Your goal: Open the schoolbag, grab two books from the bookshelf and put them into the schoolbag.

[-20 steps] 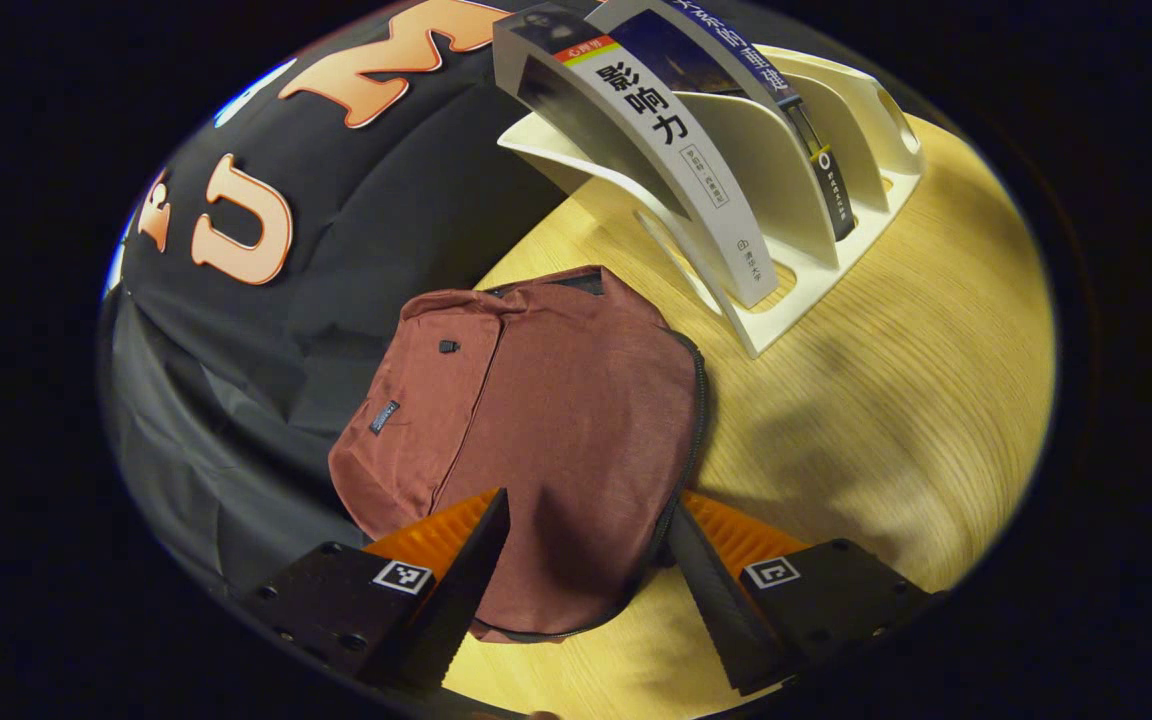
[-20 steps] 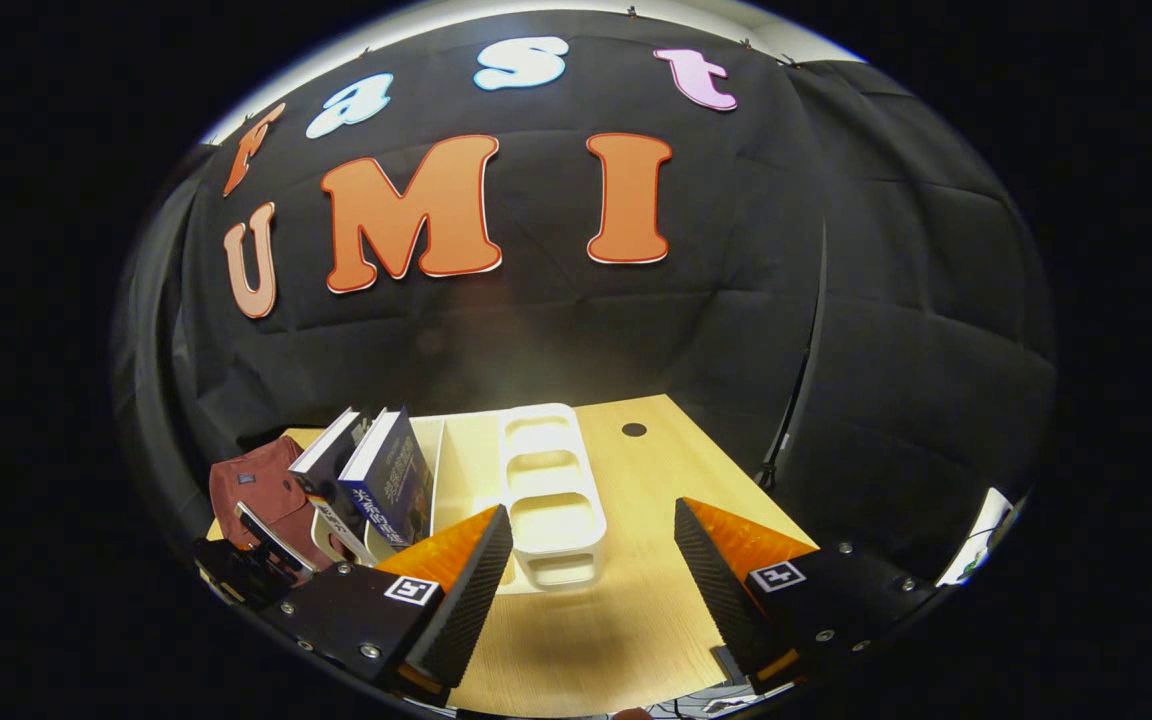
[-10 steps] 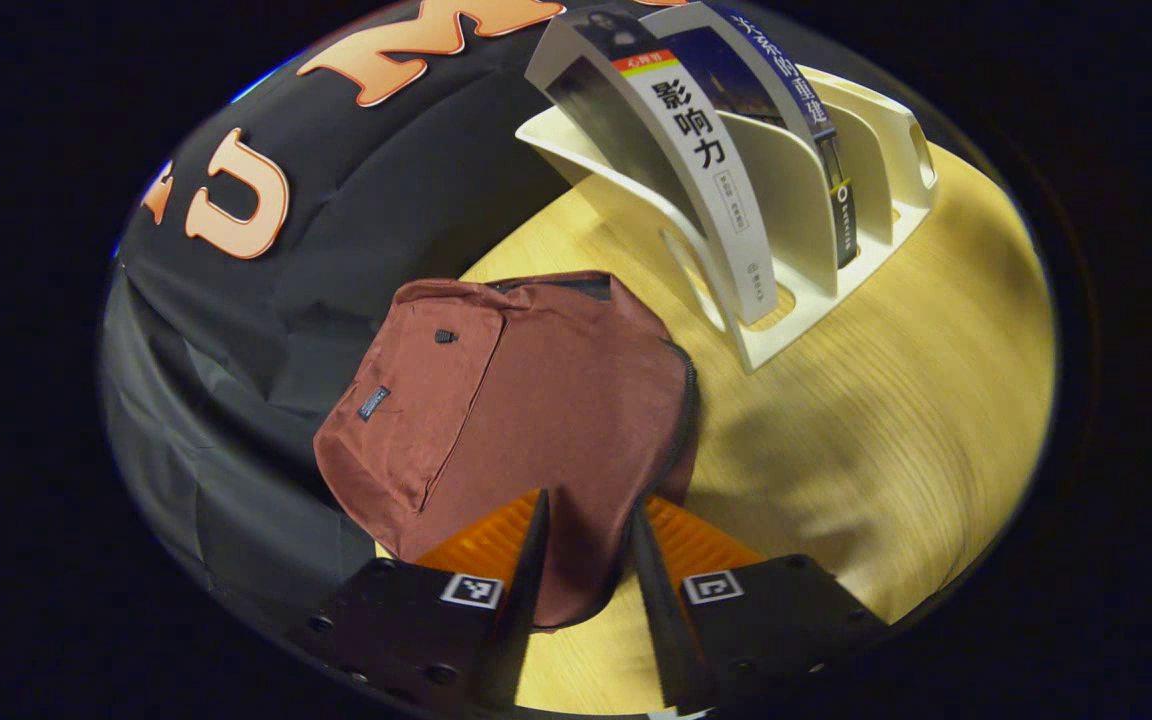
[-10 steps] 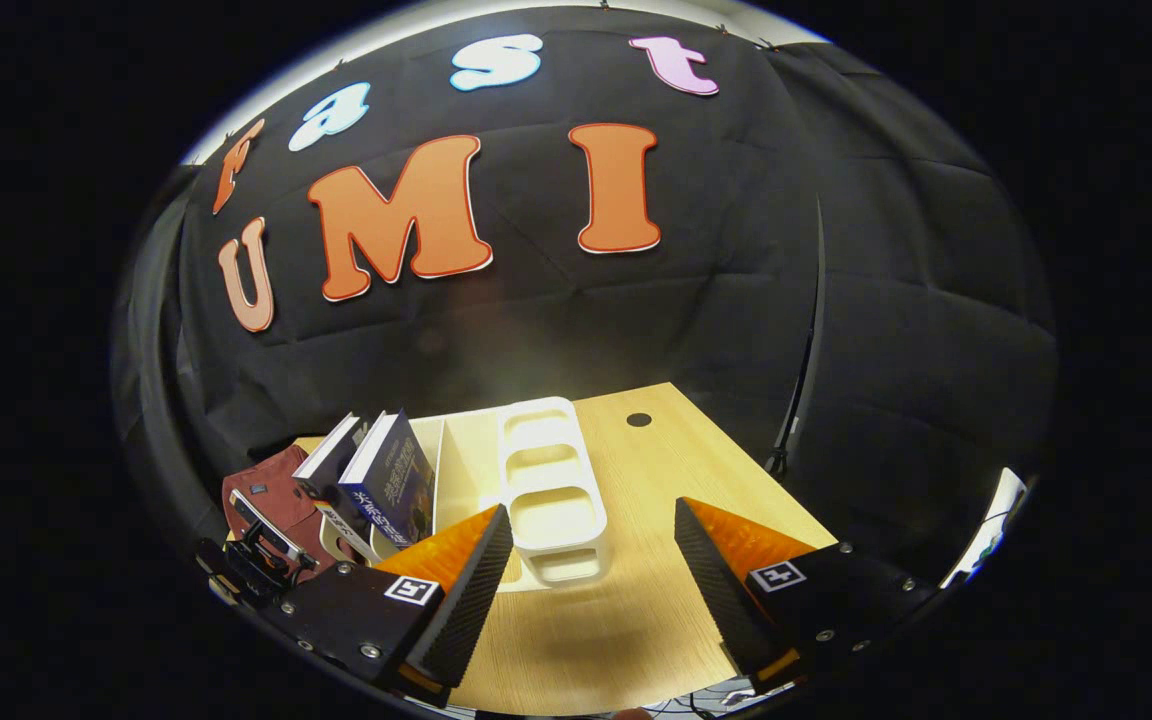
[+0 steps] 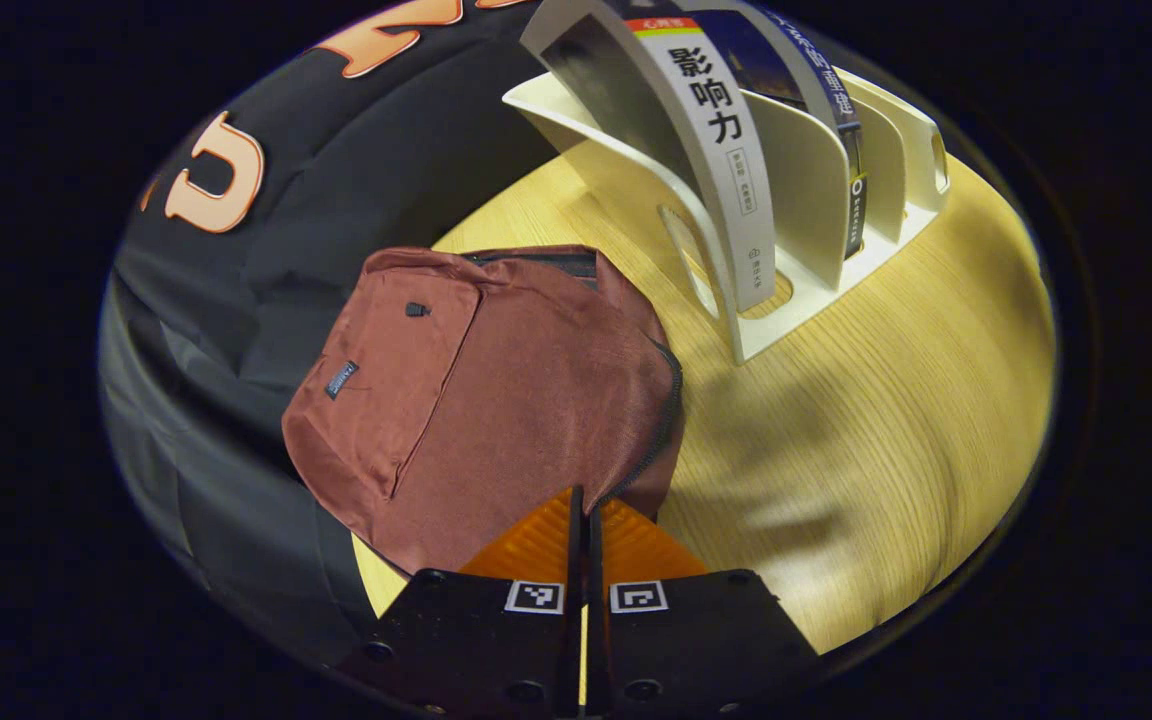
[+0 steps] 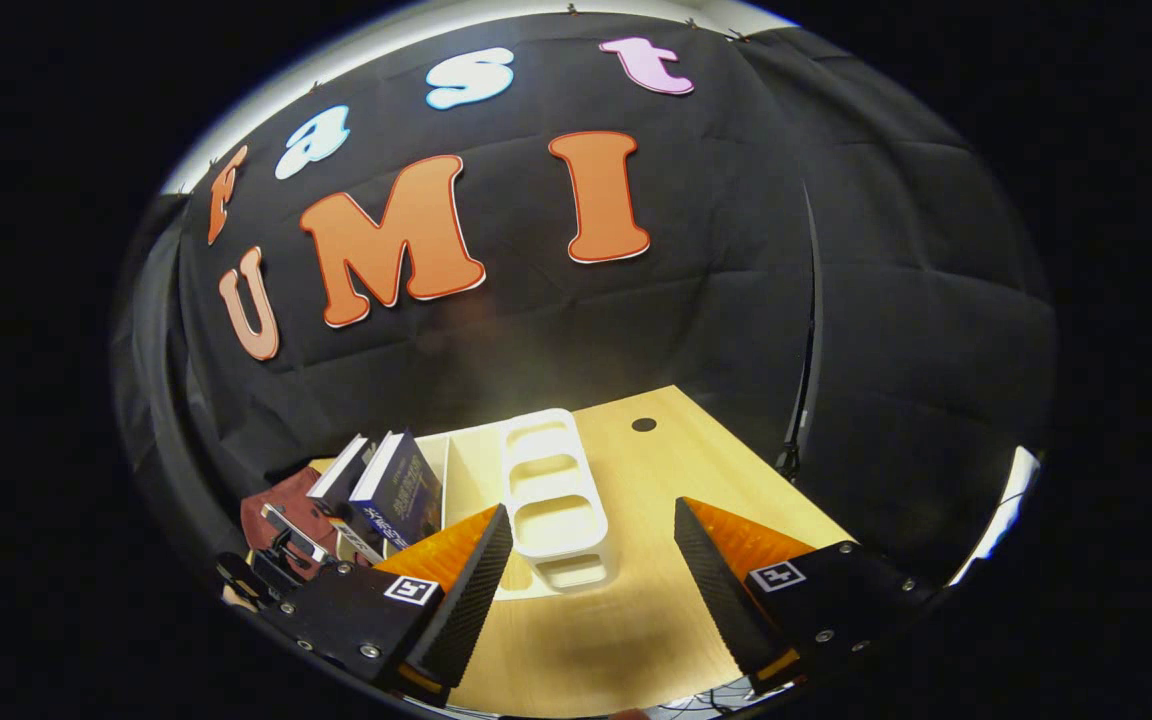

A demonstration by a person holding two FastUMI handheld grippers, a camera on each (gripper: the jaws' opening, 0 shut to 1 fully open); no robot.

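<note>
At the bottom of the left gripper view, the left gripper (image 5: 585,520) has its two fingers pressed together at the near edge of the schoolbag (image 5: 496,390), right where the black zipper (image 5: 658,430) curves down. Whether a zipper pull or a fold of fabric is caught between the fingers cannot be told. The reddish-brown schoolbag lies flat on the wooden table (image 5: 866,420) with its front pocket facing up and its far opening (image 5: 536,262) zipped. Just beyond it, to the right, stands the cream bookshelf (image 5: 816,200), its curved dividers rising from a slotted base. A white-spined book (image 5: 721,150) leans in the nearest slot, and a dark blue book (image 5: 836,110) stands behind the next divider. Black cloth (image 5: 266,260) hangs behind the table and runs close along the bag's left side.

Low in the right gripper view, the right gripper (image 6: 591,560) hangs above the table (image 6: 636,620) with its fingers spread wide and nothing between them. Straight ahead lies the bookshelf (image 6: 551,500), seen end-on, its empty slots nearest. The two books (image 6: 386,485) stand at its left, between this gripper and the schoolbag (image 6: 281,505), which is partly hidden behind them. The left gripper (image 6: 276,545) shows dark and small in front of the bag. A small dark round hole (image 6: 644,424) marks the table's far side.
</note>
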